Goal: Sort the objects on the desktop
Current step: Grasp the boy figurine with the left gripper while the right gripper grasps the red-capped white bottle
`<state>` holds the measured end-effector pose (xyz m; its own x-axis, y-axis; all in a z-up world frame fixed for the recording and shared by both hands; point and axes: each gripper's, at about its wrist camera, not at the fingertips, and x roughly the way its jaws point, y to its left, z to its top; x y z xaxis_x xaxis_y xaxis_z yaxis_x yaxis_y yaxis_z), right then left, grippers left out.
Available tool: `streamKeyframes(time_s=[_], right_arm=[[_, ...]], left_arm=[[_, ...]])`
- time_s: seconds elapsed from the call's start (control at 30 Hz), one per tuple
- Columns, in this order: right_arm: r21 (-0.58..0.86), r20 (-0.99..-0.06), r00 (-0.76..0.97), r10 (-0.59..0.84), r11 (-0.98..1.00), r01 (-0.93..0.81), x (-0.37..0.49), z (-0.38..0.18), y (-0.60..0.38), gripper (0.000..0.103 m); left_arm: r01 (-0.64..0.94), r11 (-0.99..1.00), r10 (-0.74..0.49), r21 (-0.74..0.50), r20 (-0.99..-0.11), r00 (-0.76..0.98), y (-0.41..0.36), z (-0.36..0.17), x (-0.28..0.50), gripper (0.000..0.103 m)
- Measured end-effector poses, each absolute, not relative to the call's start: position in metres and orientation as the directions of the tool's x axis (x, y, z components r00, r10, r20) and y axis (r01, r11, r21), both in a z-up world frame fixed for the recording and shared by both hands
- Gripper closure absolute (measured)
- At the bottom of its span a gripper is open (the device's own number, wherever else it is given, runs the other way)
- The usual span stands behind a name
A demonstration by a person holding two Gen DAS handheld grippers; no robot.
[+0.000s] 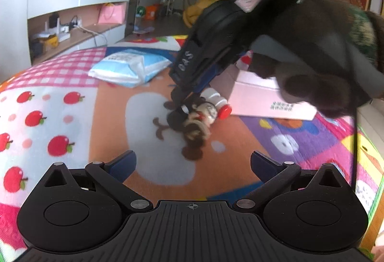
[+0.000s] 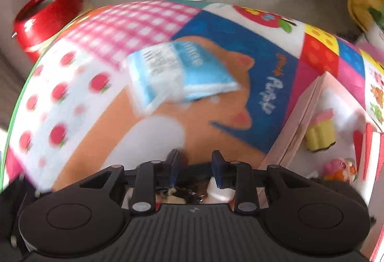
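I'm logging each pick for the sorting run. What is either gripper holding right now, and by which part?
The right gripper is shut on the doll figure at its head end, beside the red-capped bottle. The left gripper is open, holding nothing.

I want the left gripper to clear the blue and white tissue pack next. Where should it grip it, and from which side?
Take the tissue pack across its short width near the middle, coming down from above. It lies flat on the patterned mat, soft and puffy, with free space all around, so the gripper's open fingers can straddle it and squeeze.

Black ribbed tool (image 1: pixel 193 166) with blue fingertips (image 1: pixel 124 162); dark fuzzy sleeve (image 1: pixel 336 29).
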<state>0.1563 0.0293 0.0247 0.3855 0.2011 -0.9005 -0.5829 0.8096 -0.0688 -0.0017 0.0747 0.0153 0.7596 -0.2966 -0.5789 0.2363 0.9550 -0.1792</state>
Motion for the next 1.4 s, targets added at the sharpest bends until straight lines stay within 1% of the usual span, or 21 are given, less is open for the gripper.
streamKeyframes(time_s=[0.07, 0.17, 0.27, 0.33, 0.43, 0.57, 0.67, 0.77, 0.9, 0.97, 1.13, 1.2, 1.4], right_arm=[[-0.027, -0.906, 0.355, 0.229, 0.807, -0.589, 0.144, 0.028, 0.021, 0.074], [0.084, -0.917, 0.268, 0.296, 0.800, -0.594, 0.123, 0.032, 0.001, 0.074], [0.114, -0.885, 0.315, 0.343, 0.816, -0.567, 0.098, 0.044, -0.032, 0.074], [0.070, -0.837, 0.424, 0.346, 0.836, -0.544, 0.079, 0.056, -0.055, 0.074], [-0.052, -0.766, 0.576, 0.285, 0.866, -0.498, 0.055, 0.054, -0.075, 0.074], [-0.087, -0.721, 0.636, 0.276, 0.874, -0.477, 0.040, 0.030, -0.081, 0.074], [-0.046, -0.713, 0.629, 0.309, 0.875, -0.482, 0.045, 0.014, -0.076, 0.074], [0.010, -0.703, 0.621, 0.347, 0.877, -0.480, 0.058, 0.003, -0.069, 0.074], [0.001, -0.694, 0.638, 0.334, 0.887, -0.462, 0.072, -0.008, -0.054, 0.075], [0.008, -0.687, 0.643, 0.338, 0.889, -0.458, 0.069, -0.004, -0.055, 0.075], [-0.045, -0.666, 0.669, 0.330, 0.878, -0.477, 0.034, 0.023, -0.079, 0.075], [-0.052, -0.672, 0.673, 0.308, 0.888, -0.458, 0.020, 0.031, -0.097, 0.075], [-0.166, -0.664, 0.726, 0.179, 0.912, -0.376, -0.015, 0.045, -0.145, 0.075]], left_arm=[[0.238, 0.957, -0.288, -0.164, -0.591, 0.753, 0.072, 0.015, -0.005, 0.000], [0.263, 0.953, -0.299, -0.150, -0.607, 0.737, 0.066, 0.014, -0.013, 0.000], [0.289, 0.950, -0.300, -0.121, -0.613, 0.731, 0.057, 0.014, -0.019, 0.000], [0.295, 0.950, -0.295, -0.104, -0.617, 0.730, 0.051, 0.014, -0.016, 0.000], [0.283, 0.958, -0.255, -0.055, -0.618, 0.744, 0.043, 0.014, -0.010, 0.000], [0.155, 0.985, -0.083, 0.070, -0.600, 0.796, 0.044, 0.014, 0.002, 0.000], [0.078, 0.995, -0.025, 0.060, -0.608, 0.794, 0.061, 0.014, 0.005, 0.000], [0.066, 0.998, -0.055, -0.004, -0.612, 0.789, 0.076, 0.015, 0.003, 0.000], [0.082, 0.996, -0.086, -0.035, -0.600, 0.795, 0.082, 0.016, -0.001, 0.000], [0.091, 0.995, -0.100, -0.045, -0.592, 0.799, 0.082, 0.016, -0.001, 0.000], [0.099, 0.994, -0.110, -0.051, -0.580, 0.807, 0.079, 0.016, -0.002, 0.000], [0.121, 0.991, -0.128, -0.051, -0.575, 0.808, 0.075, 0.017, -0.003, 0.000], [0.248, 0.960, -0.276, -0.128, -0.578, 0.768, 0.051, 0.017, 0.005, 0.000]])
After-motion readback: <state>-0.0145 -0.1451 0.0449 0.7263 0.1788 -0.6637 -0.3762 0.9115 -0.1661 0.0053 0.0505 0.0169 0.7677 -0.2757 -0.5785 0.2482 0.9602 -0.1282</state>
